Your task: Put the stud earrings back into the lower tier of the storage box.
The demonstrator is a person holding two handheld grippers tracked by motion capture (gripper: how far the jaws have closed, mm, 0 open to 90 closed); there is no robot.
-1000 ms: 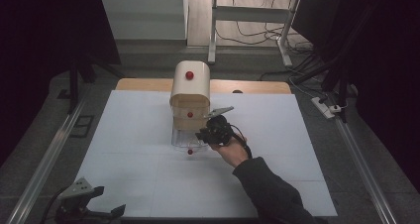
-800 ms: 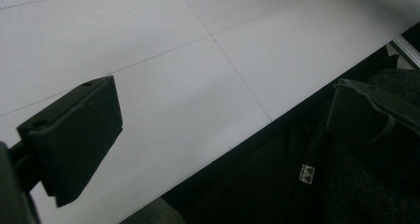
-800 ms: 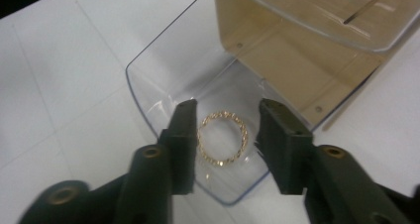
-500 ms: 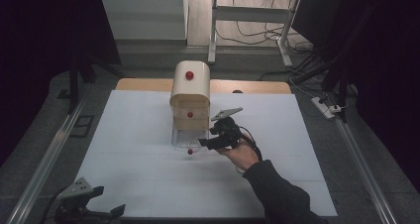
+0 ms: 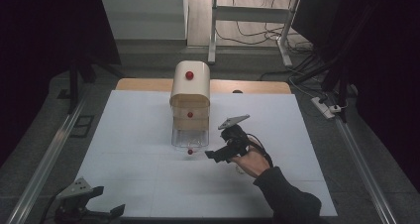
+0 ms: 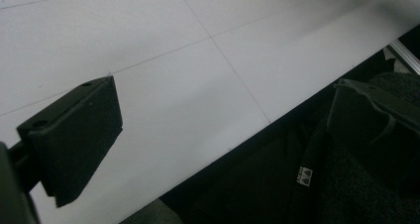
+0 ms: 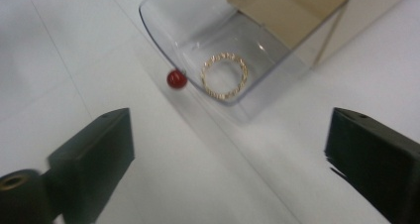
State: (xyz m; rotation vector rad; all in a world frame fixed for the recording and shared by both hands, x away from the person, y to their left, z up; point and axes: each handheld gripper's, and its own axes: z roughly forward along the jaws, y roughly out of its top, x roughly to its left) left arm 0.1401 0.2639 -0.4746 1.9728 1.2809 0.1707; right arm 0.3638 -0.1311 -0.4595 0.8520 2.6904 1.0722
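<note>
White tabletop (image 5: 148, 135) is taking up the middle of the high view, with dark floor, cables and a desk frame behind it at the top of the frame. At its centre a cream drawer cabinet (image 5: 190, 87) is standing, and its lowest drawer, a clear drawer (image 7: 208, 30), is sticking out toward the person. Inside it, in the upper middle of the right gripper view, a gold bracelet (image 7: 224, 76) is lying flat on the drawer floor, near the rounded front wall. A red knob (image 7: 176, 79) is sitting on the outside of that wall, just beside the bracelet.

Just right of and below the drawer in the high view, the right gripper (image 5: 218, 154) is hovering, its jaws having just been opening; they are now standing wide apart with nothing between them, the drawer ahead and clear of both. The bracelet looks set down in the drawer, so the placing step seems finished and the release is being completed.

Next, I judge, the drawer is waiting to be pushed shut: a jaw would need to meet the red knob or front wall squarely and press toward the cabinet without tipping it.

At the lower left of the high view the left gripper (image 5: 106, 211) is resting at the table edge, jaws spread and empty.
</note>
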